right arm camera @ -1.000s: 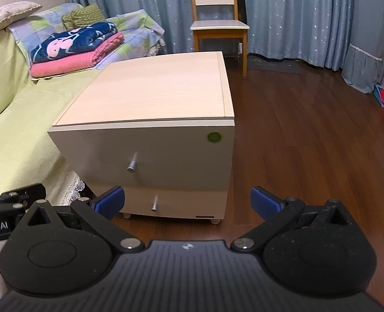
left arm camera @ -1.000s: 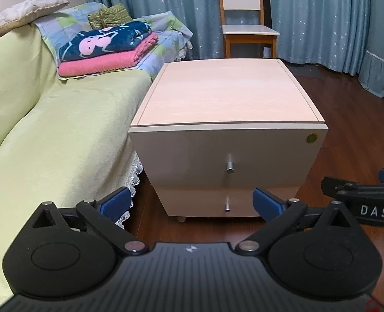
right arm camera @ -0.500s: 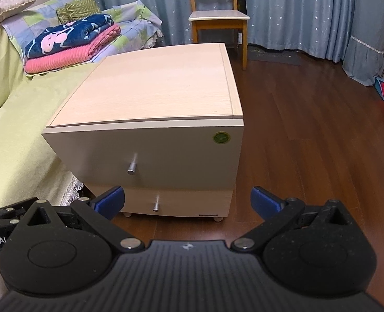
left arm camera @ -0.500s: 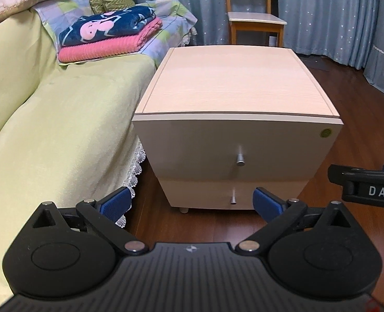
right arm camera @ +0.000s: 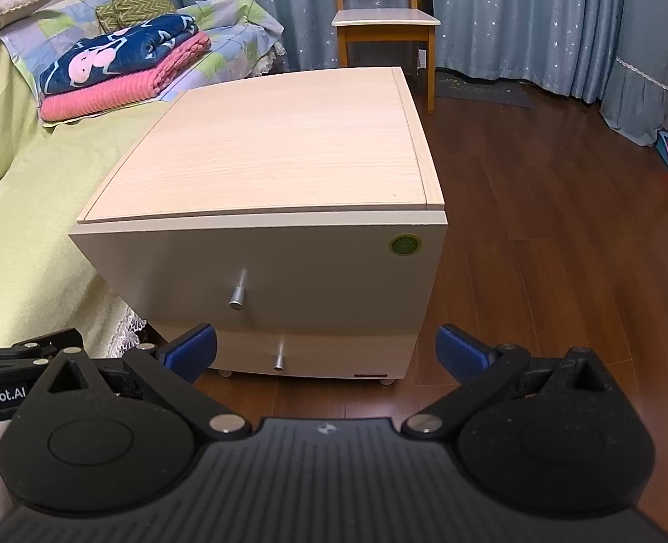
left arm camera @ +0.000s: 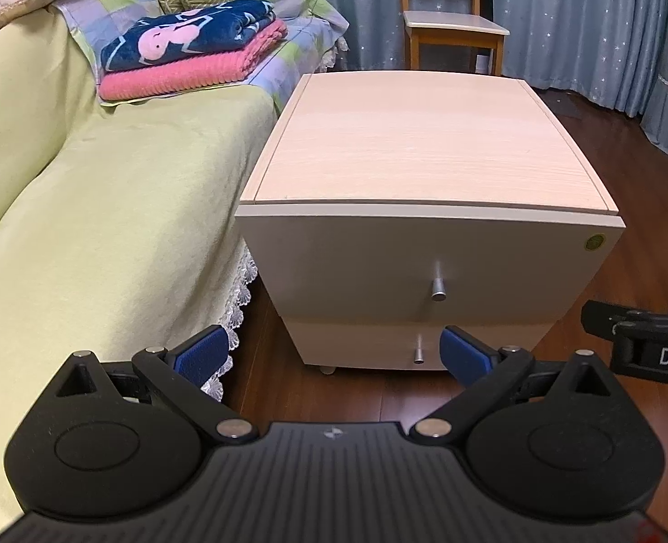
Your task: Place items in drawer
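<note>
The top drawer (left arm camera: pixel 424 267) is sitting shut at my 12 o'clock, smooth cream front, round metal knob (left arm camera: pixel 438 290) sticking out. The nightstand (right arm camera: pixel 270 154) is showing a pale wood-grain top. I am holding my left gripper (left arm camera: pixel 334 353) and right gripper (right arm camera: pixel 325 347) wide open, gripping nothing. Only my right view is showing the floor (right arm camera: pixel 560 249) at 3 o'clock; my left is showing the green-covered sofa (left arm camera: pixel 107 226) at 9.

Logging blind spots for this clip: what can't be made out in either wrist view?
- Drawer contents: both views; top drawer and bottom drawer are shut.
- Green sticker print: too small.
- Right gripper and left gripper: both open, empty; each body is cut off by the other view's edge.
- Items to stow: none identifiable.
</note>
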The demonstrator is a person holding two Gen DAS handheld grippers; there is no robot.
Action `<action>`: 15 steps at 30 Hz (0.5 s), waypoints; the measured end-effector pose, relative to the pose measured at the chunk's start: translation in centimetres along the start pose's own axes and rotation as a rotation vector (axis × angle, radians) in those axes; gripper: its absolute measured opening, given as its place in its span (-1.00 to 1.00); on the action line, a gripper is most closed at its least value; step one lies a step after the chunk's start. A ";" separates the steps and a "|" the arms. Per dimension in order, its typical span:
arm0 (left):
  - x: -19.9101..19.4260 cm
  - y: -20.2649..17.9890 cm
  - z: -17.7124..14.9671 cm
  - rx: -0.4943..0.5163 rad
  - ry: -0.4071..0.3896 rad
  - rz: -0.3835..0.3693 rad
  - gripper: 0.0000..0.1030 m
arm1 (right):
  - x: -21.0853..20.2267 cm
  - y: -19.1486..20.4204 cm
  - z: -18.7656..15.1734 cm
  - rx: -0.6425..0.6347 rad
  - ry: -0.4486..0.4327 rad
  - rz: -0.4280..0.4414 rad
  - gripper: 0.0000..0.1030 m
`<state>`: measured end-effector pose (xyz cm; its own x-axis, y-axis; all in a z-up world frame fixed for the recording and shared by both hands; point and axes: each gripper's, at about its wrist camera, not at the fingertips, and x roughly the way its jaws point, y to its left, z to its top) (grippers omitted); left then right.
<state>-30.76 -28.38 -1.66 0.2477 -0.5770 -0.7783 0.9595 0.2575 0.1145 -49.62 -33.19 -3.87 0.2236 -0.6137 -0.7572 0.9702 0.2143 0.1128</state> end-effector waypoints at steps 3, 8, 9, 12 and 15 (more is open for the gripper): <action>0.2 0.2 0.3 -0.002 -0.006 0.005 0.95 | 0.2 0.2 0.1 0.002 0.000 -0.001 0.98; 0.5 0.8 0.5 -0.002 -0.013 0.032 0.95 | 0.8 1.1 1.0 -0.004 0.008 0.005 0.98; 0.6 0.9 0.5 0.000 -0.013 0.037 0.95 | 1.0 1.4 1.1 -0.008 0.011 0.008 0.98; 0.9 1.3 0.5 0.009 -0.006 0.039 0.95 | 1.4 2.2 1.2 -0.021 0.021 0.017 0.98; 1.2 1.6 0.3 0.014 -0.005 0.036 0.95 | 1.8 2.7 1.3 -0.032 0.029 0.021 0.98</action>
